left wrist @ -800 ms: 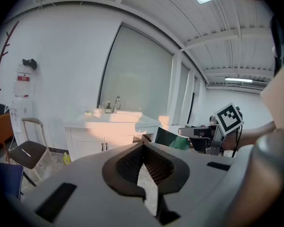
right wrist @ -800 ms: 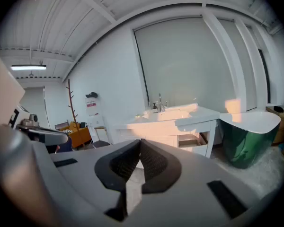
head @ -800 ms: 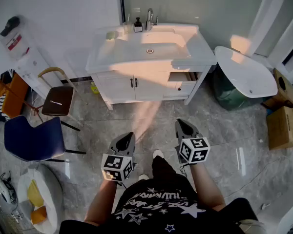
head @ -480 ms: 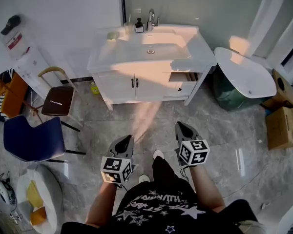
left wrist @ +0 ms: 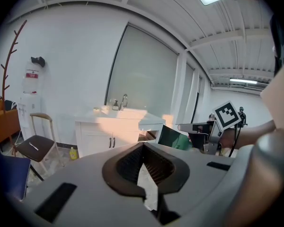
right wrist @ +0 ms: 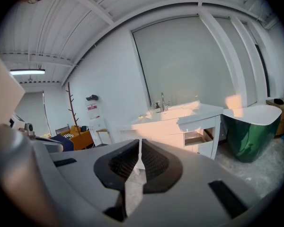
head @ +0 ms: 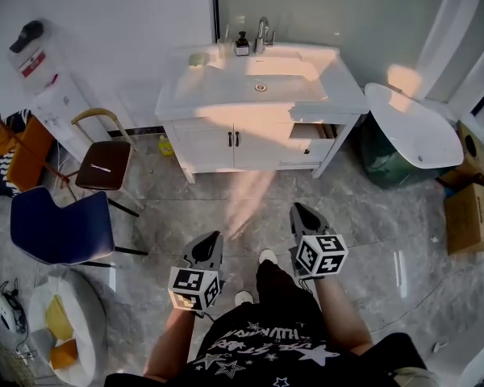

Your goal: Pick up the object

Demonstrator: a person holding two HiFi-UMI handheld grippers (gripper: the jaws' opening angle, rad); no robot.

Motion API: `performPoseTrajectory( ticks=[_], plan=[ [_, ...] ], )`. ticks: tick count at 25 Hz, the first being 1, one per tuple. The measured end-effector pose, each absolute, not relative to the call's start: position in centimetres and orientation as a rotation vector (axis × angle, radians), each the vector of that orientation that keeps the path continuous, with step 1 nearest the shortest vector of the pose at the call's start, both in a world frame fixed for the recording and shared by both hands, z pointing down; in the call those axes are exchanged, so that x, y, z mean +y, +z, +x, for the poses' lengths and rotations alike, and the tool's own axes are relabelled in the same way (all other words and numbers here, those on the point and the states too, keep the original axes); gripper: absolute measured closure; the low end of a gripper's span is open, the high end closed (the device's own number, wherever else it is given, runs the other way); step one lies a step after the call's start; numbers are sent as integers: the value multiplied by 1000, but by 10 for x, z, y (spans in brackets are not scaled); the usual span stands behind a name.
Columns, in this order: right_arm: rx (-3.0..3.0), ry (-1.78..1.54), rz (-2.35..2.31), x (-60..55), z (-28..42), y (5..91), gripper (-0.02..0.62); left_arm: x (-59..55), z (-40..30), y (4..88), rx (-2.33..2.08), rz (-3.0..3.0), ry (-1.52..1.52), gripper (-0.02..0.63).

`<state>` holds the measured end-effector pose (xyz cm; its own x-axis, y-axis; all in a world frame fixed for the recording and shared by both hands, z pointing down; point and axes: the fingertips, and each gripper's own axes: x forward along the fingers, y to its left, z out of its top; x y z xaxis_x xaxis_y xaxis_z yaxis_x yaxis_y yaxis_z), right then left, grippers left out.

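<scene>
Head view: the left gripper and the right gripper, both clenched and empty, hang over the floor, well apart from the white washstand surface. A dark bottle stands at its back edge and a pale-green object at its back-left corner. Left gripper view: the jaw tips meet on nothing, with the surface well ahead. Right gripper view: the jaws are likewise closed and empty, facing the surface.

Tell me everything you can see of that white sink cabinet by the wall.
The white sink cabinet stands on legs on the grey marbled floor, against the wall. Its glossy top holds a rectangular basin, with a metal faucet and a dark pump bottle behind it. Two closed doors carry dark handles; the drawer beside them is pulled open. Sunlight falls across it.
</scene>
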<state>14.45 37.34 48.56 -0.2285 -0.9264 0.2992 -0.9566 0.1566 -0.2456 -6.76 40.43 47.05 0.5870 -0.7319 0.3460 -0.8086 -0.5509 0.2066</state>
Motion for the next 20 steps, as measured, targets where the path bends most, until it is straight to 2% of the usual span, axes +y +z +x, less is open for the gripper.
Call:
performPoseTrajectory(
  ticks=[1, 3, 8, 20],
  plan=[
    [-2340, 599, 1895, 370, 143, 485, 554, 403, -69, 472, -1256, 2471, 315, 589],
    [-2356, 614, 1874, 360, 142, 488, 461, 397, -70, 475, -1267, 2455, 317, 591],
    [-2371, 612, 1853, 313, 139, 498, 316, 363, -78, 478, -1311, 2422, 324, 591],
    [-2372, 689, 1770, 128, 158, 513, 302, 201, -65, 482, -1380, 2389, 367, 589]
  ],
)
